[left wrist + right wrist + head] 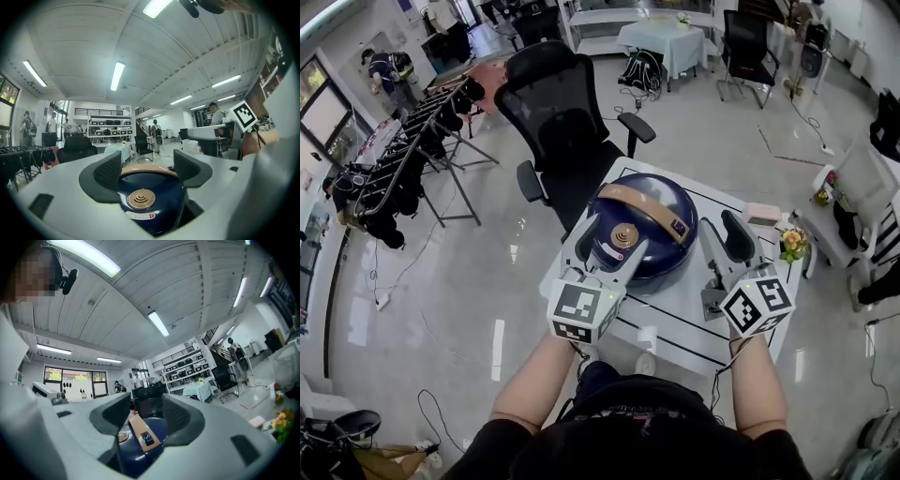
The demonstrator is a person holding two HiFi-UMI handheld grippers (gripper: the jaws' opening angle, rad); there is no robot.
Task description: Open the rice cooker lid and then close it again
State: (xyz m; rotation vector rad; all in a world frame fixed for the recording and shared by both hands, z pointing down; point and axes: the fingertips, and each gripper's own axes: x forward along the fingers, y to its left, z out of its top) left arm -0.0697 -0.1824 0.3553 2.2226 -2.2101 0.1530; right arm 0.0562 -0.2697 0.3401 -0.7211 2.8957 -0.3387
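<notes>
Left gripper (612, 251), jaws apart, hovers at the near-left of the closed rice cooker (649, 217) on the white table (675, 314); right gripper (726, 240), also apart and empty, stands just right, nearer the handle button (678, 226)

I am operating in a large open-plan lab or workshop hall. Indicators: polished floor (478, 272), mesh office chair (562, 122), rack (403, 159) hung with dark gear, shelving (108, 129) stocked with boxes, ceiling strip lights (117, 75), cloth-covered table (661, 39).

No legible text anywhere.
</notes>
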